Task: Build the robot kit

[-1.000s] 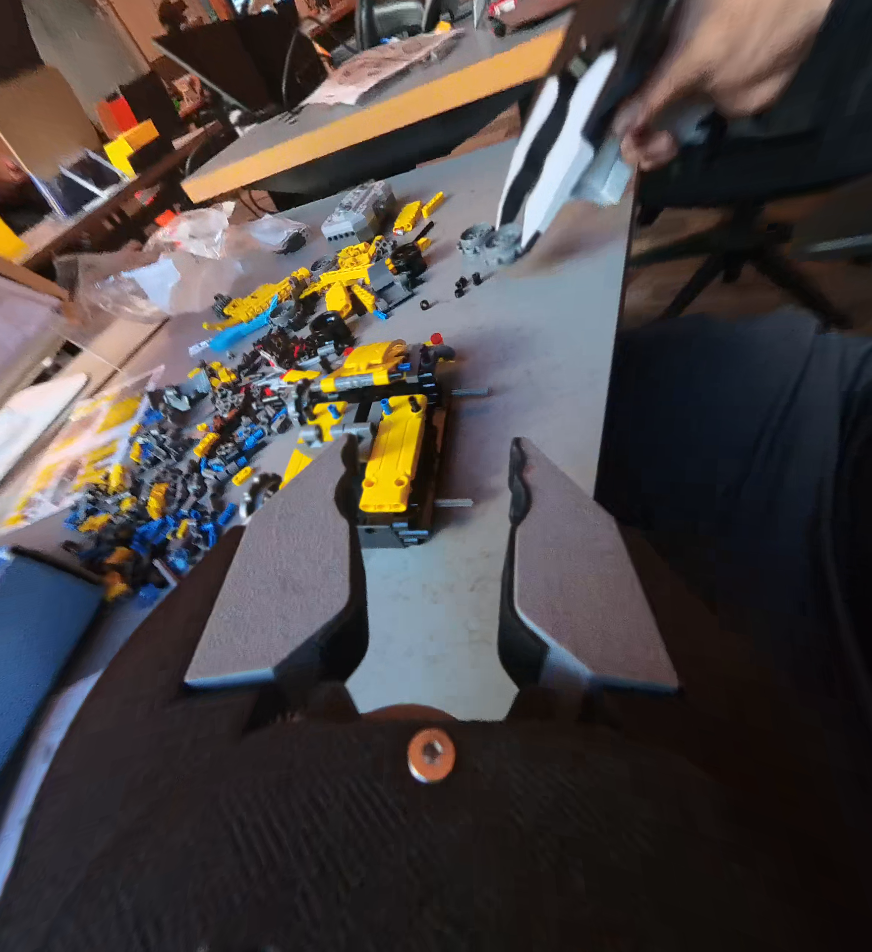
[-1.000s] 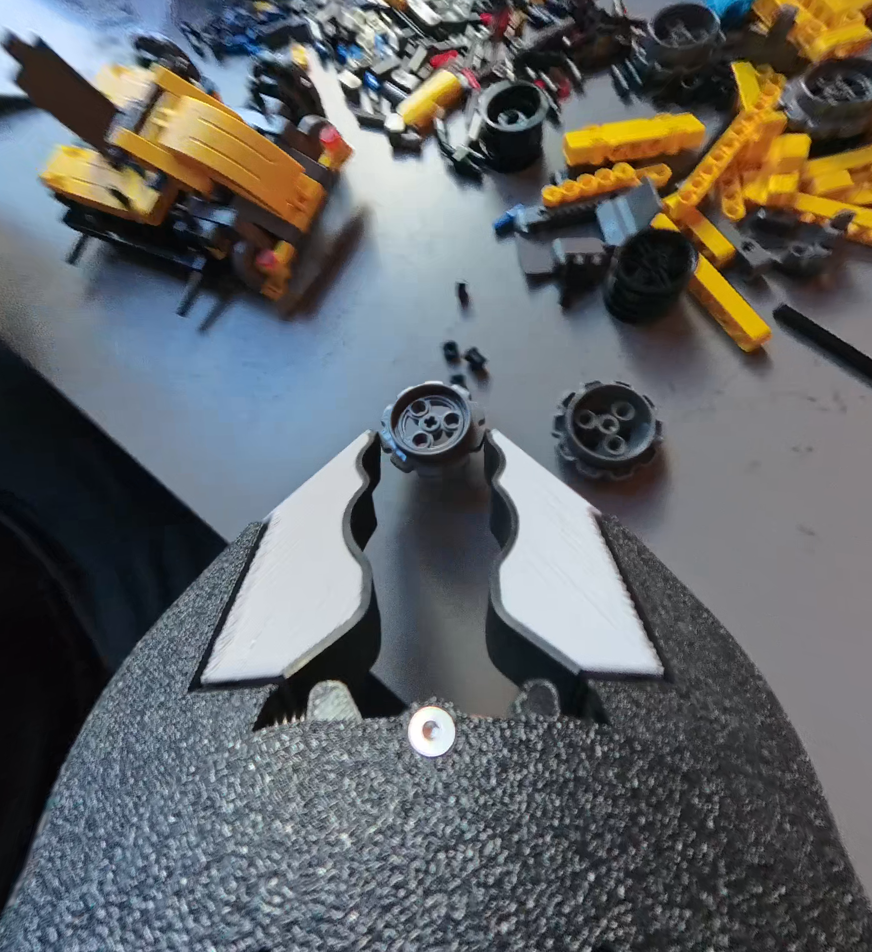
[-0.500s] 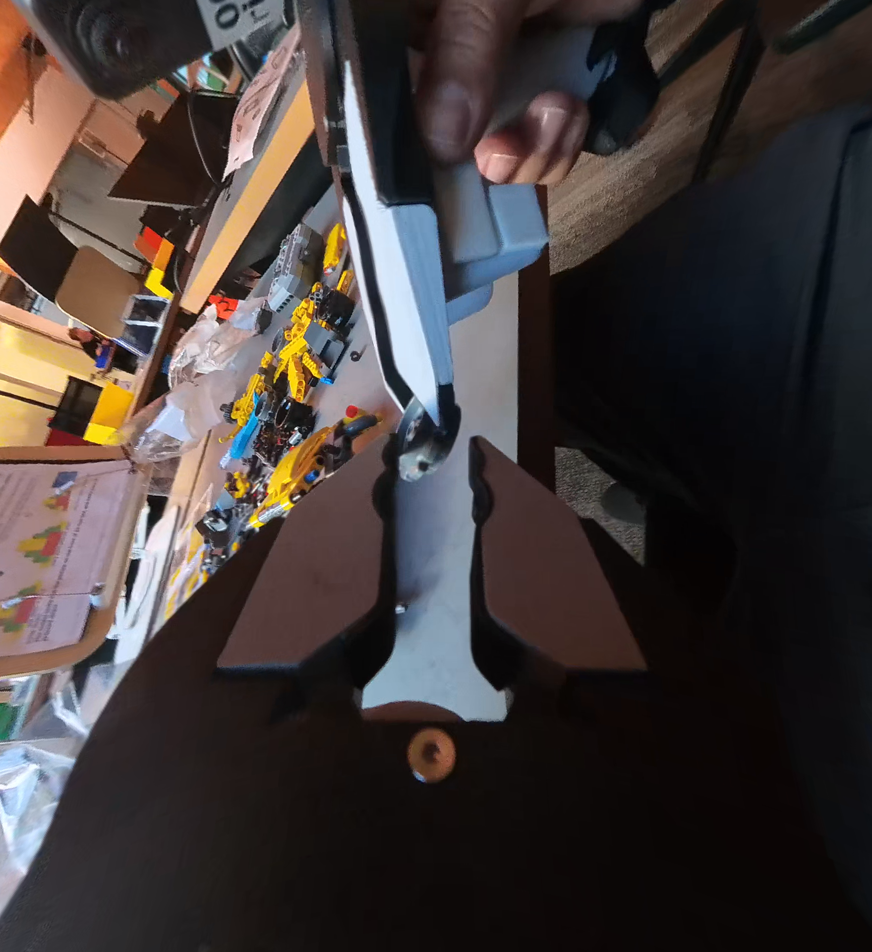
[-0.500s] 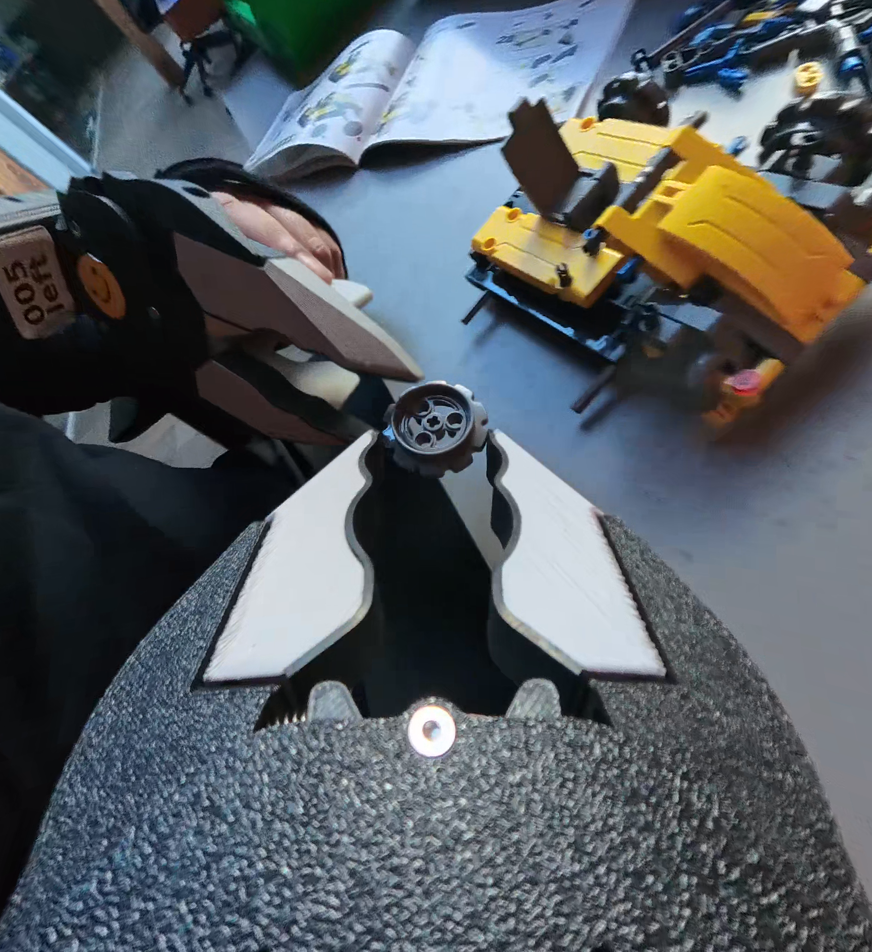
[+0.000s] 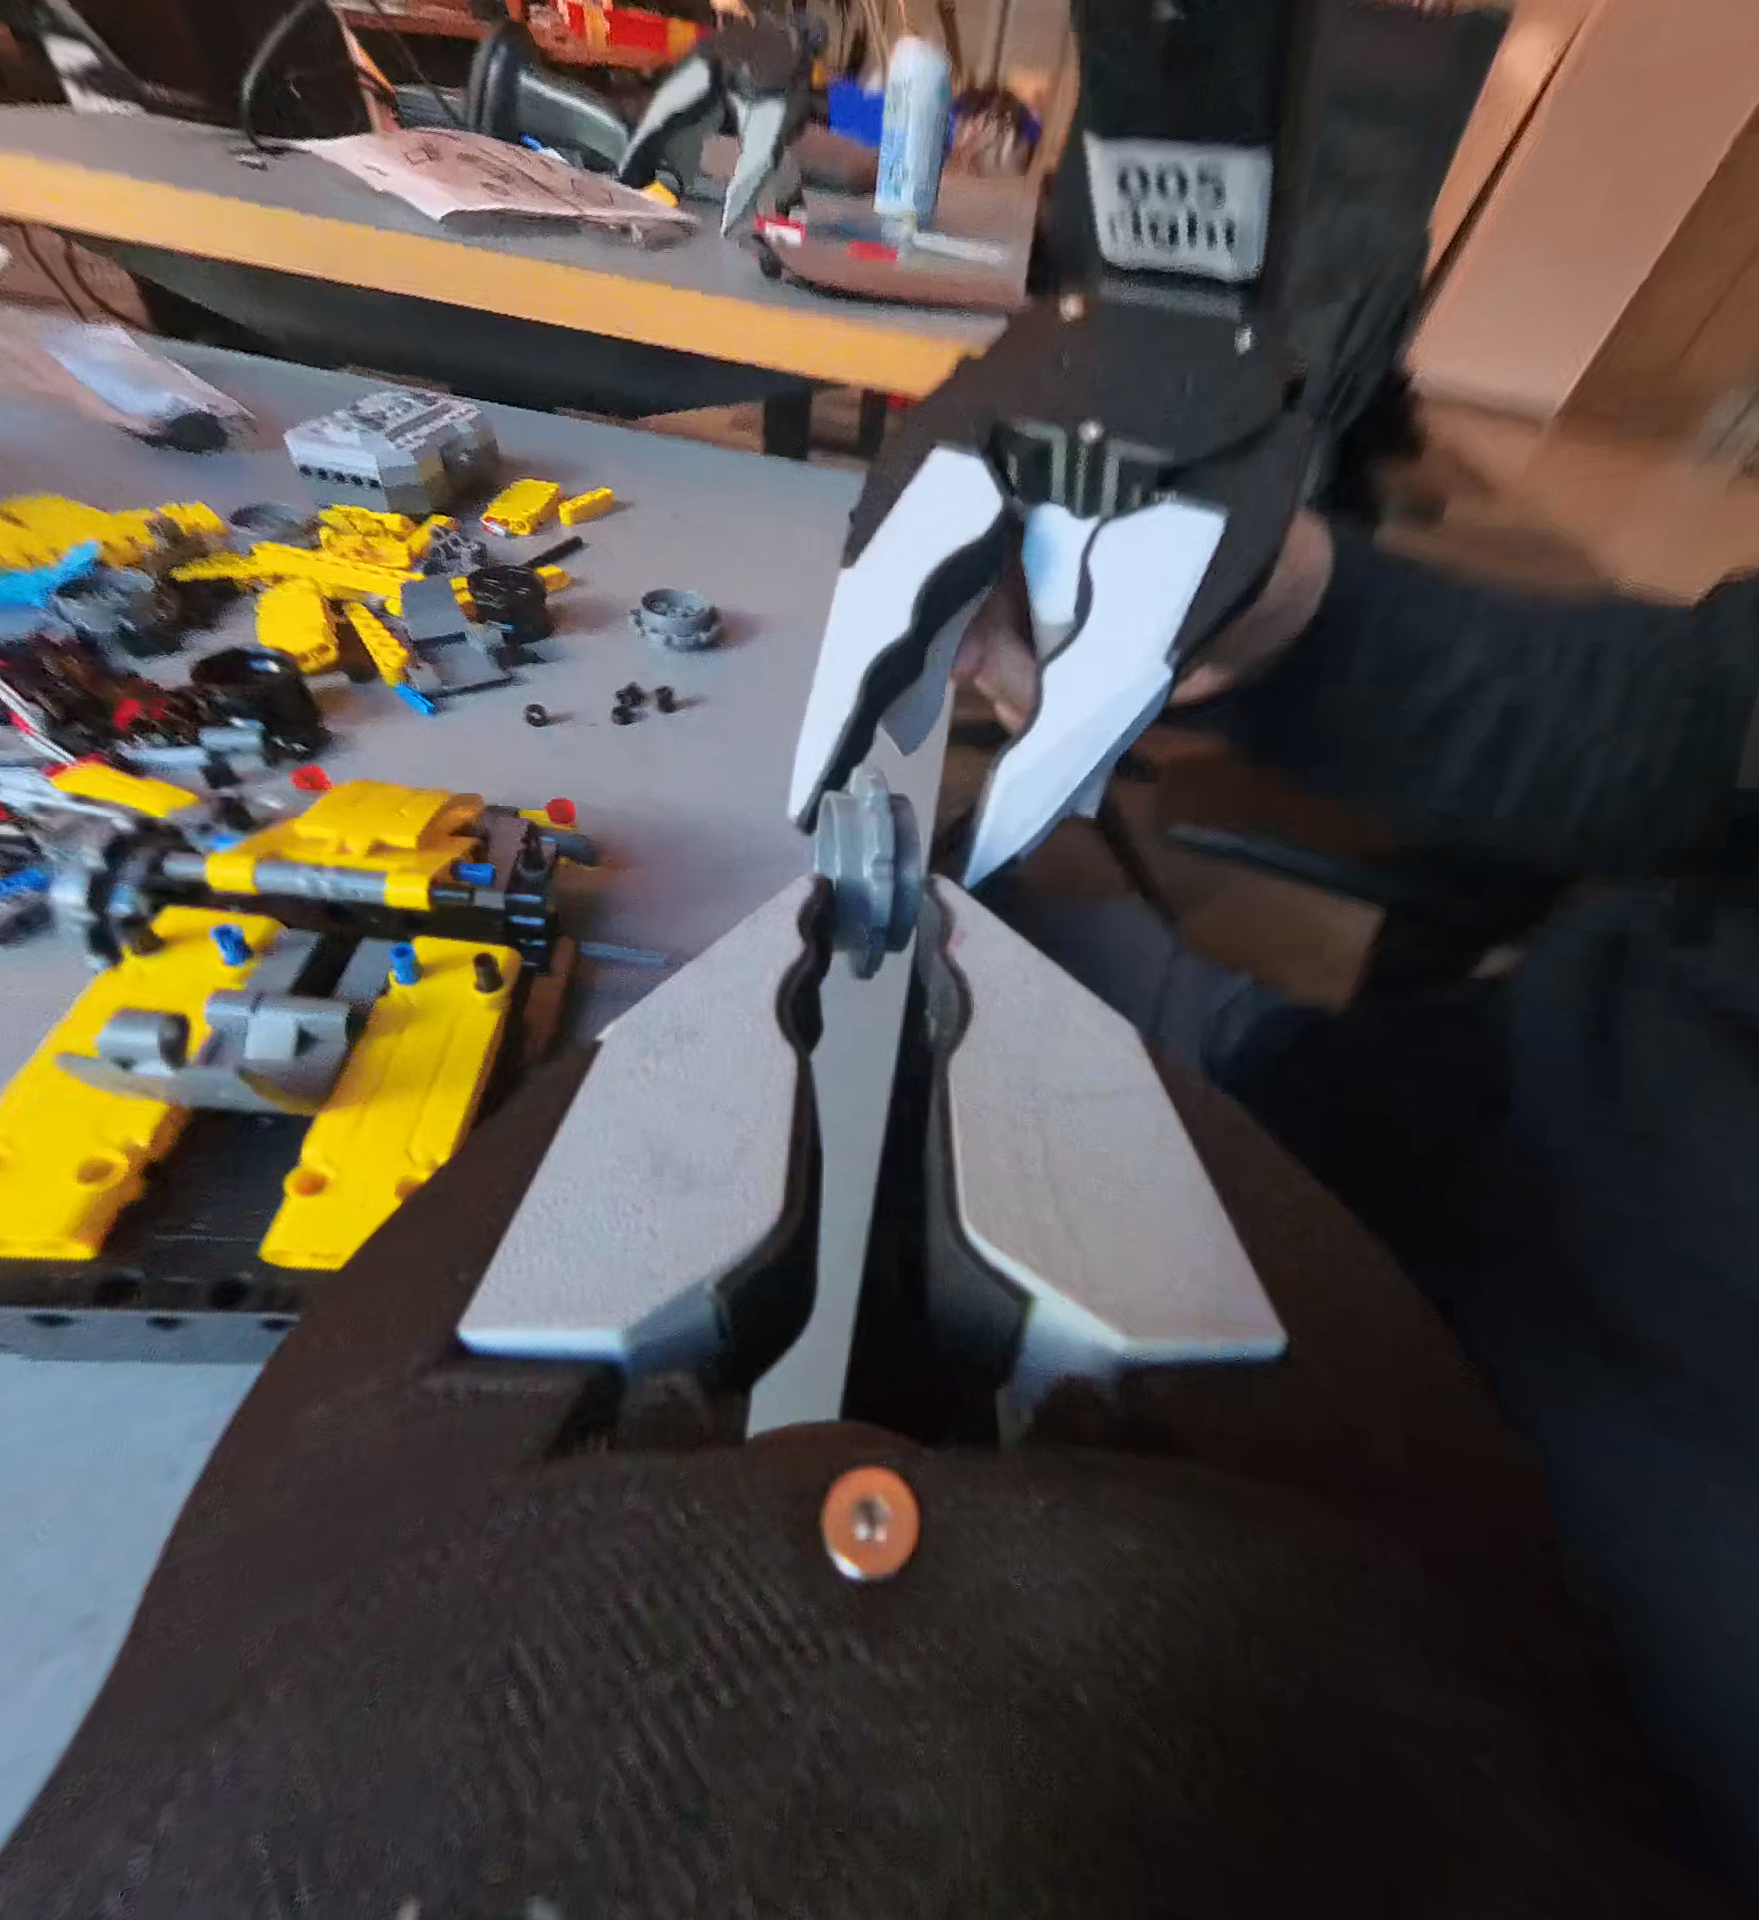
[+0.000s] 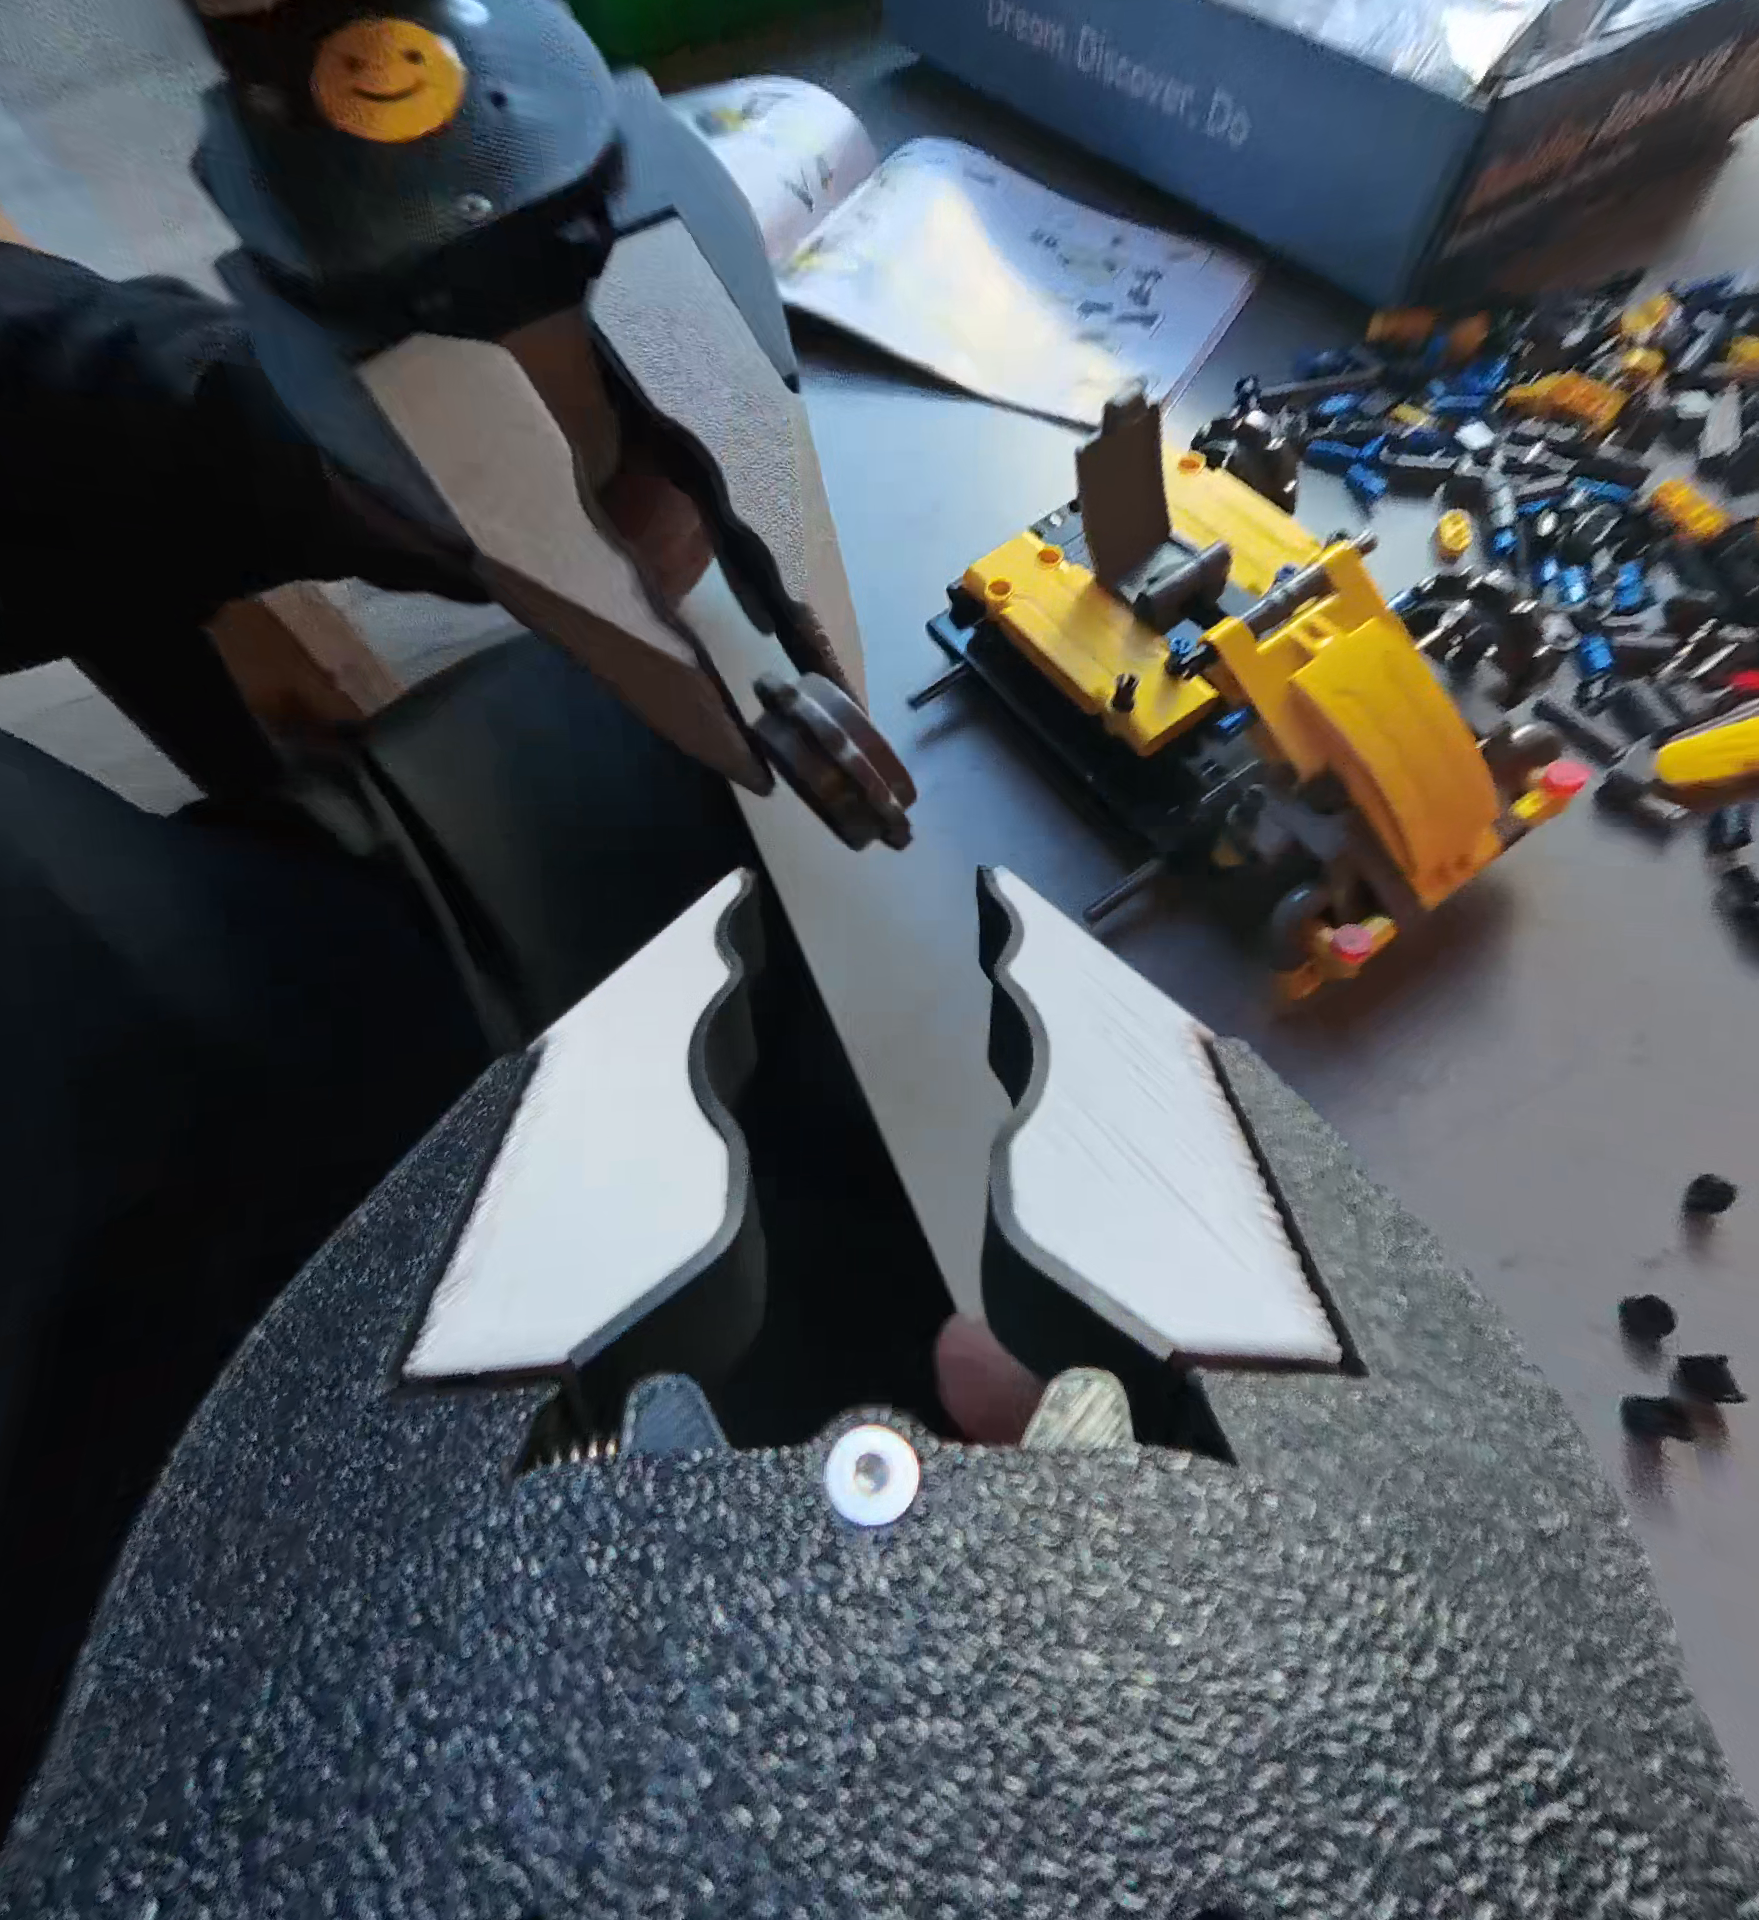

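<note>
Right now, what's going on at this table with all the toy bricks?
A person works two handheld grippers over a grey table. The left gripper is shut on a small grey toothed wheel hub, held edge-on off the table. The right gripper hangs open and empty, just short of it. A half-built yellow-and-black brick vehicle sits beside loose parts.

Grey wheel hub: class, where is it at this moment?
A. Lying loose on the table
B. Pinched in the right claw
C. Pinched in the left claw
C: the left claw pinches the grey wheel hub, while the right claw stands open and empty.
</note>
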A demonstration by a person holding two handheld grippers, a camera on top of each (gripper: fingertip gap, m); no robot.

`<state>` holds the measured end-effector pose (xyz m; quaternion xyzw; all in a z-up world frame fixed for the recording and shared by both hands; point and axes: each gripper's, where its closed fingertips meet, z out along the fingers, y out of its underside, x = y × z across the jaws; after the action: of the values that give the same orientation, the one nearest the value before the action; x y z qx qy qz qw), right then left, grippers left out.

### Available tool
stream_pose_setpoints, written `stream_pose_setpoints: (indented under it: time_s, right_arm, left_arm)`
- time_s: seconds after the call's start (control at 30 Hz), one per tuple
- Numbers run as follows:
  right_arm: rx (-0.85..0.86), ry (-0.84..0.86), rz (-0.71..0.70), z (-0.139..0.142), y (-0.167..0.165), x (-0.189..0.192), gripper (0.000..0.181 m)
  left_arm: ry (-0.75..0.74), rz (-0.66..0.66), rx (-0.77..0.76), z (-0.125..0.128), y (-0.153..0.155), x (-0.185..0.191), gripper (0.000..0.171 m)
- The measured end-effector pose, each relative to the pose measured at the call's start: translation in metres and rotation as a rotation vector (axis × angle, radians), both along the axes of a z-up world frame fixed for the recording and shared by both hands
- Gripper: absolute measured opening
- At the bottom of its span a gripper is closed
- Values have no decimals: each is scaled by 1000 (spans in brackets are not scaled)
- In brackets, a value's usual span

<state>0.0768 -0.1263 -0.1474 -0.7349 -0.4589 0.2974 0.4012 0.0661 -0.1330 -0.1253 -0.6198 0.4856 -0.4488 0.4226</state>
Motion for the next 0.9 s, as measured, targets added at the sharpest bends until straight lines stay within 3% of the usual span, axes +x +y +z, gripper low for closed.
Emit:
stream_pose_setpoints:
  time_s: [0.13,0.37,0.4,0.77,0.9]
  right_arm:
    - [-2,163,47,25,-6,-6,20]
    - [-84,244,93,35,-13,-9,26]
    - [-85,255,113,37,-17,-11,20]
    - [-108,168,79,19,-11,-5,15]
    - [-262,219,26,10,-2,2,15]
  left_arm:
    - [-119,-73,-187,11,-9,0,12]
    - [-202,-176,-257,18,-23,3,12]
    - [-204,-176,-254,20,-22,2,12]
    - [-32,-77,-201,-8,-11,4,16]
    - [3,-49,-196,-13,-6,3,23]
